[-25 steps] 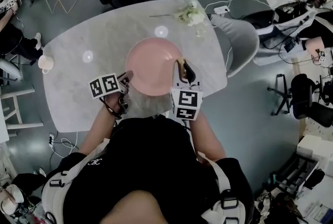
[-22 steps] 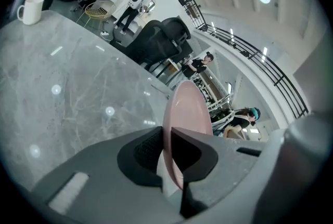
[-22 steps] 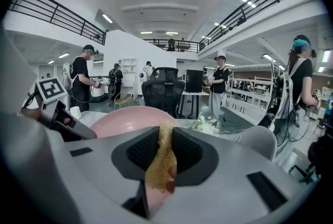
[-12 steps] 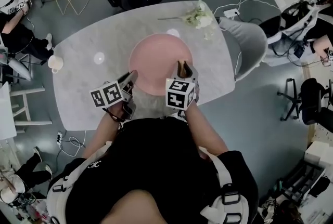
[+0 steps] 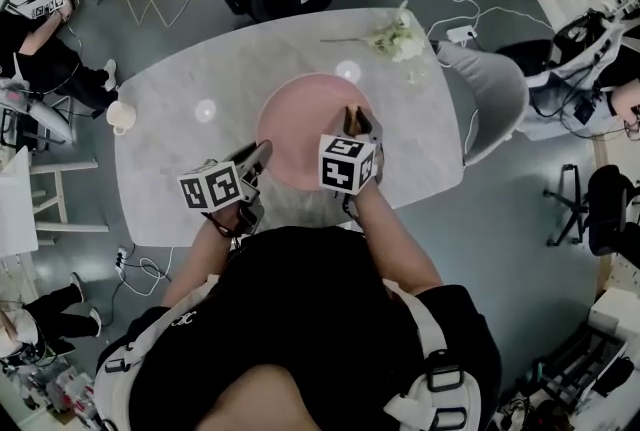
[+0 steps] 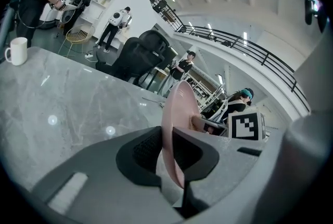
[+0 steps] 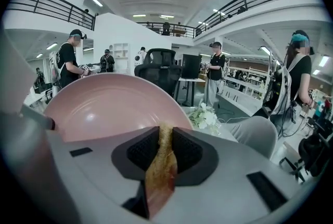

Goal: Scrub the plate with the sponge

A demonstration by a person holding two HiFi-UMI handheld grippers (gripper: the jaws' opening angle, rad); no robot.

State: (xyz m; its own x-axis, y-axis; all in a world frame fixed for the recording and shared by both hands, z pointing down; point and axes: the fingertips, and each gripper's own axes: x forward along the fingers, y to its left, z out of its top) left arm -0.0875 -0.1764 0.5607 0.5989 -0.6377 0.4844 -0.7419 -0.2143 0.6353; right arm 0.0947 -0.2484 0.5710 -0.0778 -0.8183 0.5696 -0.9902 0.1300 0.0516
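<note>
In the head view, the pink plate [image 5: 305,124] lies over the middle of the grey desk [image 5: 180,179]. The left gripper [image 5: 258,154] is at its near-left rim. The right gripper [image 5: 357,124] reaches over its near-right part, with the sponge [image 5: 350,116] at its tip.

In the left gripper view, the left gripper [image 6: 166,150] has the plate [image 6: 179,108] edge-on between its fingers, which pinch the rim. They have just been opening, and the hold looks slack.

In the right gripper view, the right gripper [image 7: 165,137] has its fingers clamped on the flattened brown sponge [image 7: 161,166]. The sponge's tip points at the hollow face of the tilted plate [image 7: 104,103]; I cannot tell whether it touches.

The risk as I judge it: a firm push from the sponge against a loosened rim hold could lever the plate free, so that it drops onto the desk. Only a little sponge protrudes, so the hard fingers might scrape the plate.
</note>
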